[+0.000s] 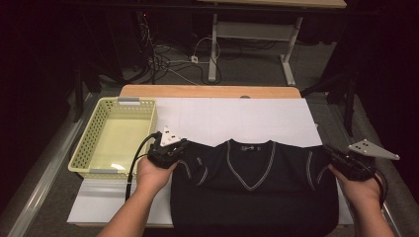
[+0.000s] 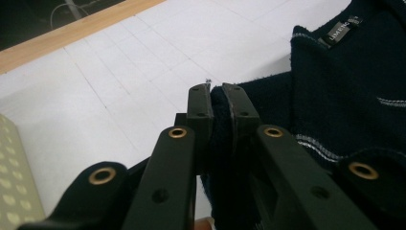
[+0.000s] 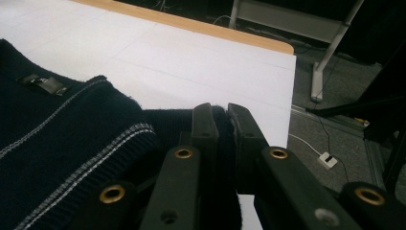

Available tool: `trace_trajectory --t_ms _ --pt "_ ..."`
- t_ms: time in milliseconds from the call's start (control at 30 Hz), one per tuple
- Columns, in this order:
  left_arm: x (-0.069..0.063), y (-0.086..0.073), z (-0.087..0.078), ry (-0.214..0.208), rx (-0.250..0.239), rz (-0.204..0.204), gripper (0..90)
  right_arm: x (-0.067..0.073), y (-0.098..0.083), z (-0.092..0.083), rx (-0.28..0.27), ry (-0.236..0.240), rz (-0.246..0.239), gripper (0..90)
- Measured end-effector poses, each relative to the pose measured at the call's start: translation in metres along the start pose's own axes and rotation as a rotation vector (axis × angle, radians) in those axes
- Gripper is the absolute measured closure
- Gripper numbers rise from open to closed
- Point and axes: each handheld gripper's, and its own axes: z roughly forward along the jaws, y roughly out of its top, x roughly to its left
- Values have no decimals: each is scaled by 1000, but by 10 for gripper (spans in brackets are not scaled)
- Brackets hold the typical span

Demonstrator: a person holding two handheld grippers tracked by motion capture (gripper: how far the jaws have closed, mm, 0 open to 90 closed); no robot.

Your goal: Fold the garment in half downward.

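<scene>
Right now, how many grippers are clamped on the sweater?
2: the left gripper pinches the sweater at its left shoulder, the right gripper at its right shoulder.

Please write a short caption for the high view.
Both claws, left and right, pinch the dark sweater beside a basket.

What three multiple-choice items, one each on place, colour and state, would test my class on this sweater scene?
1. Where does the basket stand?
A. left of the sweater
B. right of the sweater
C. on the sweater

2. What colour is the sweater?
A. red
B. dark navy with pale trim
C. yellow

3. How do the jaws of the left hand-held gripper stand?
A. wide open above the table
B. shut on nothing
C. shut on sweater fabric

Key: 1 A, the high view shows the basket beyond the sweater's left shoulder; 2 B, dark knit with pale stripes at the V-neck; 3 C, the left gripper view shows knit pinched between its jaws.
</scene>
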Motion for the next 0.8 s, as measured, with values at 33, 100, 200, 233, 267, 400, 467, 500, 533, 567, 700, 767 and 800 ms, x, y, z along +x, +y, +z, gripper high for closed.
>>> trace_trajectory --t_ms 33,100,200,233,267,400,467,500,533,567,700,767,800 --pt "2 2 2 4 3 -1 815 -2 1 3 1 1 0 839" --pt "8 6 6 13 8 -9 815 -4 3 8 7 -6 -9 839" --pt "15 11 10 24 5 -14 816 -9 7 16 8 3 -6 839" --pt "16 12 12 26 1 -15 816 -10 9 18 5 6 -3 839" --pt "18 13 13 33 3 -11 815 -12 11 21 1 7 -2 839" --pt "30 19 19 56 6 -27 816 -16 20 29 -8 1 -7 839" --pt "35 21 21 82 8 -38 815 -18 25 32 -18 4 5 838" --pt "37 22 24 88 21 -38 814 -19 26 33 -21 7 13 836" --pt "37 21 28 92 37 -40 811 -20 26 36 -12 11 21 825" --pt "37 21 32 92 59 -36 805 -22 25 41 10 22 33 792" --pt "22 24 36 105 31 -54 618 -22 15 54 58 34 76 585" --pt "16 28 34 93 -15 -57 560 -18 12 52 60 42 69 562" --pt "16 29 34 72 -18 -78 557 -15 11 51 59 43 60 559"
